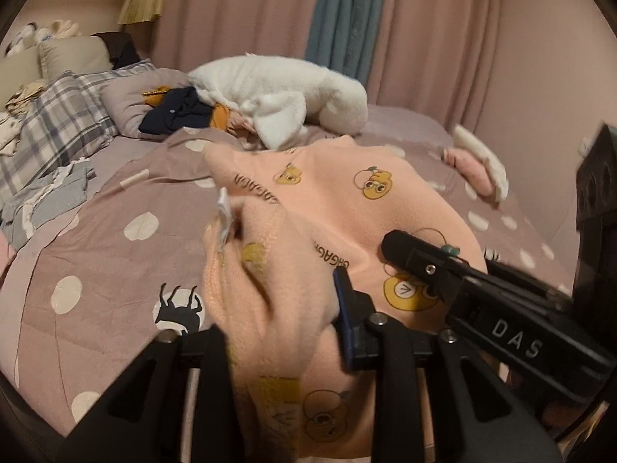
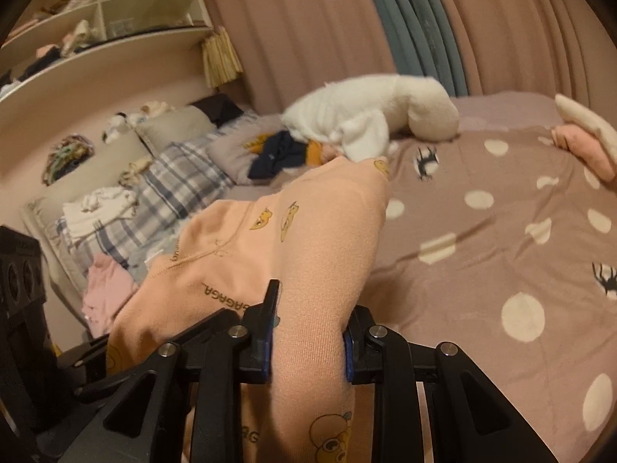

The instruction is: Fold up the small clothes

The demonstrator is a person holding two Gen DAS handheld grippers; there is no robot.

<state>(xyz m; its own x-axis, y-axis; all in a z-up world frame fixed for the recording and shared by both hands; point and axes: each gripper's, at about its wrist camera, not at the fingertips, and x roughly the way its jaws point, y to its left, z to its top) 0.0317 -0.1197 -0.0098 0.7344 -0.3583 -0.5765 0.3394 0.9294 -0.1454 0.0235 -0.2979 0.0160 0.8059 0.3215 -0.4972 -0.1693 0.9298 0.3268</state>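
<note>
A small peach garment (image 1: 339, 200) printed with yellow ducks lies partly on the polka-dot bedspread (image 1: 115, 254). My left gripper (image 1: 281, 332) is shut on a bunched fold of it, with a white label (image 1: 223, 216) showing just beyond. My right gripper (image 2: 306, 343) is shut on another thick fold of the same garment (image 2: 308, 239) and holds it lifted off the bed. The right gripper's fingers (image 1: 408, 254) show in the left wrist view, over the garment's right side. The left gripper's body (image 2: 19, 277) shows at the left edge of the right wrist view.
A white plush toy (image 1: 285, 96) and dark clothes (image 1: 177, 115) lie at the bed's far side. Plaid pillows (image 1: 54, 123) and loose clothes are at the left. A pink and white item (image 1: 478, 162) lies at the right. Curtains (image 1: 424, 38) hang behind, shelves (image 2: 96, 11) stand on the left.
</note>
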